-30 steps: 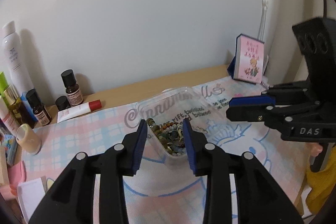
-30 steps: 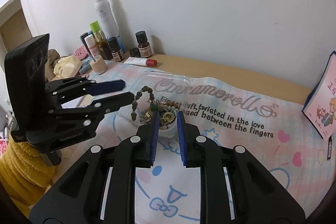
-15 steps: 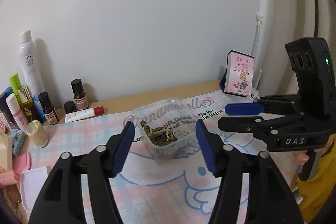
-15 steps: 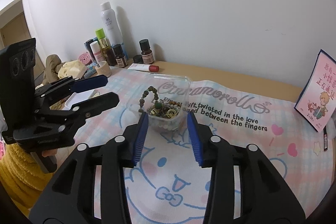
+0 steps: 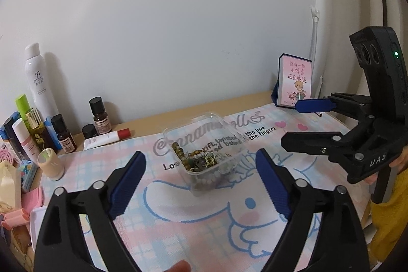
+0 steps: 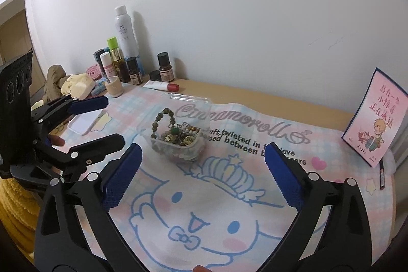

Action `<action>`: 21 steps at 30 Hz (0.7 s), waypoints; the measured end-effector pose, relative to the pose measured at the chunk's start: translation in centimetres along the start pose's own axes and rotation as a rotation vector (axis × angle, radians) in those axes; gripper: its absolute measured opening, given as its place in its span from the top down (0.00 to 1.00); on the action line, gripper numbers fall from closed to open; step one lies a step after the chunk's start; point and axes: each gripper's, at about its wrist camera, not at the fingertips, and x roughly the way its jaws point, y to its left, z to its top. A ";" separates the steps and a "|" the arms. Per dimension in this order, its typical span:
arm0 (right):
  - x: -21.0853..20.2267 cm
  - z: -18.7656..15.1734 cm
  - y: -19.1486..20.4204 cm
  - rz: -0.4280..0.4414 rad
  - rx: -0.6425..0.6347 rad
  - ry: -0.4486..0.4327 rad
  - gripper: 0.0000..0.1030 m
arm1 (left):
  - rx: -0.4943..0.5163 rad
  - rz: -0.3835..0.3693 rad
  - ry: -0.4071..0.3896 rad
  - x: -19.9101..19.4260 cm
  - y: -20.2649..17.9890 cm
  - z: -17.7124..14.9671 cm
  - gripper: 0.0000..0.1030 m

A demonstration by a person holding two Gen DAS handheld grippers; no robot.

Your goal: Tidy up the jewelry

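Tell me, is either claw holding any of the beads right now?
No: the left claw and right claw are wide open, and the beads sit in the plastic box.

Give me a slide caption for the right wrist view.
Open right gripper faces a clear jewelry tub on a cartoon mat; open left gripper alongside.

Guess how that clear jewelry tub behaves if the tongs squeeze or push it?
The clear tub looks thin-walled, so it will likely flex under a squeeze. It seems light, so a push probably slides it on the printed mat. The bead bracelet draped over its rim is floppy and may snag.
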 end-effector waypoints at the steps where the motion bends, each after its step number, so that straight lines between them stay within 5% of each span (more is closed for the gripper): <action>1: 0.0 0.0 -0.1 -0.003 0.000 -0.001 0.08 | 0.000 0.001 -0.003 0.1 0.1 0.0 0.15; 21: 1.0 0.0 -0.8 -0.007 0.018 0.002 0.08 | 0.001 0.012 0.011 1.8 1.0 0.0 0.12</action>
